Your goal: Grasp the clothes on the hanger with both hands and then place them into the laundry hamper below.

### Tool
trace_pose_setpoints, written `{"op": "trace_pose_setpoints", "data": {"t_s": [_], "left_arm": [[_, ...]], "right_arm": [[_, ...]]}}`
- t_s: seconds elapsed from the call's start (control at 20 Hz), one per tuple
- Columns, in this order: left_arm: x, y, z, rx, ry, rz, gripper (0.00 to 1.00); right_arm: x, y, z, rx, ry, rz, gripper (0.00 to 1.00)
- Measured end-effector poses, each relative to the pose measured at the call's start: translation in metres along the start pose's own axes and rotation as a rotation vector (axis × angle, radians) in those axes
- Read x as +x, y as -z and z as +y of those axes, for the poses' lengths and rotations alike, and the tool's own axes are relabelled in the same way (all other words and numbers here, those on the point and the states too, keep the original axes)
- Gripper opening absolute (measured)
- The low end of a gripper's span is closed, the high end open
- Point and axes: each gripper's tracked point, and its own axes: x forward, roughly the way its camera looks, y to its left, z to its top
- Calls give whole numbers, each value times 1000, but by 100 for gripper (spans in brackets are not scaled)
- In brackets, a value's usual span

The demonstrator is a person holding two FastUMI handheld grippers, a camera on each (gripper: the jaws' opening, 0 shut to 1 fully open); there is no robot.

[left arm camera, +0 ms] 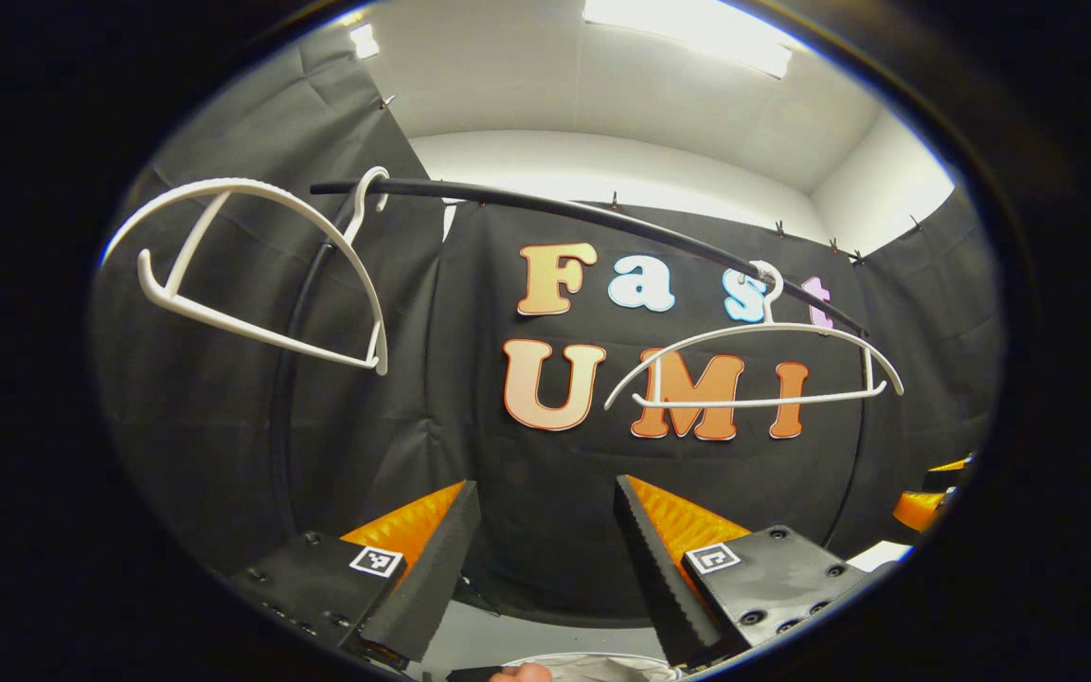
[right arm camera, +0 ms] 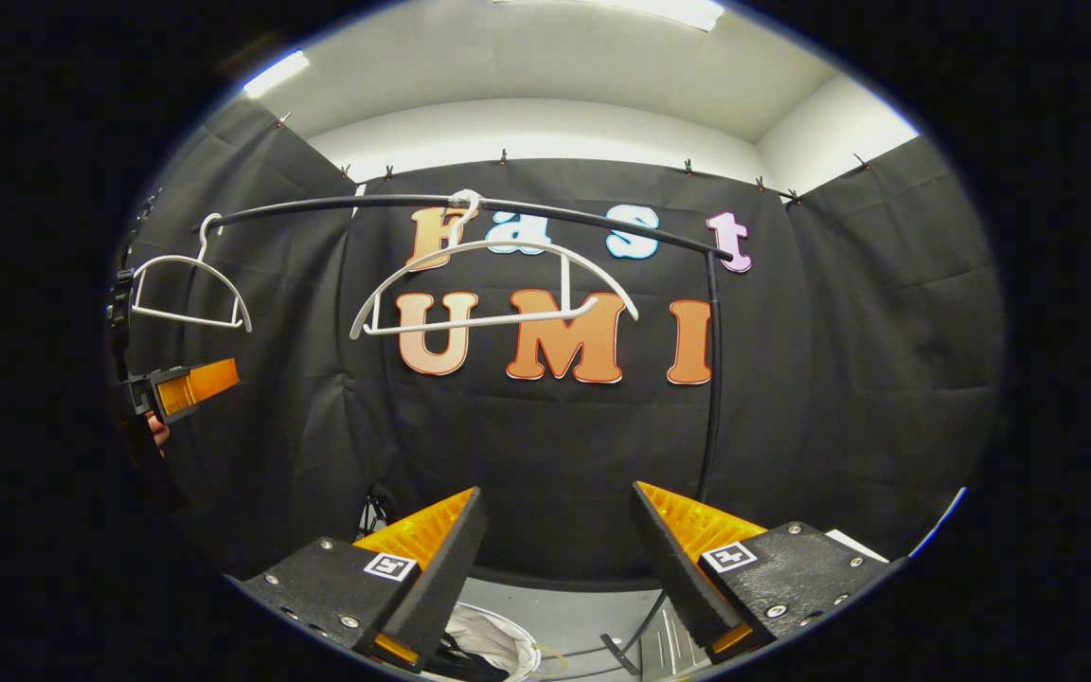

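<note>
In the left gripper view I saw a bare white hanger on the left end of the black rail, and a second bare hanger further right on the same rail. No garment hung on either. My left hand-held gripper had its fingers spread apart with nothing between them, pointed up at the booth wall. At the bottom edge of that view a pale rim and some light fabric showed, which I took for the laundry hamper below, though too little was visible to be sure.

In the right gripper view the right hand-held gripper was likewise apart and empty. Beneath its fingers lay a white bundle on the floor, probably the clothes in the hamper; I could not tell how fully they sat inside.

I judged the placing done and both grippers let go. The next move, if any, called only for drawing clear of the rail
</note>
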Motion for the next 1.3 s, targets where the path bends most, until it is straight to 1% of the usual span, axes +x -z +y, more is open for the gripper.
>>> {"op": "trace_pose_setpoints", "data": {"t_s": [0.1, 0.2, 0.25, 0.3, 0.35, 0.4, 0.55, 0.6, 0.95, 1.3], "left_arm": [[-1, 0, 1, 11, -8, 4, 92], [-1, 1, 0, 18, -12, 11, 93], [0, 2, -2, 17, -10, 11, 92], [1, 2, -2, 16, -7, 12, 93], [2, 2, -3, 17, -5, 10, 92], [3, 2, -5, 16, 0, 9, 93], [3, 1, -9, 19, 10, 4, 93], [3, 0, -11, 19, 12, 1, 93], [7, -3, -16, 15, 28, -16, 93], [7, -4, -14, 10, 22, -19, 93]], "right_arm": [[0, 1, 4, 5, -7, 2, 94], [3, -2, 7, 23, -15, 1, 94], [2, -3, 9, 32, -19, 0, 94], [3, -3, 9, 34, -21, -2, 94], [6, -3, 8, 32, -19, -3, 94], [7, -4, 7, 29, -15, -5, 94], [7, -8, 7, 42, -13, -13, 94], [8, -9, 7, 48, -11, -13, 100], [12, -9, 7, 45, -4, -14, 100], [16, -13, 12, 46, -9, -21, 100]]}}
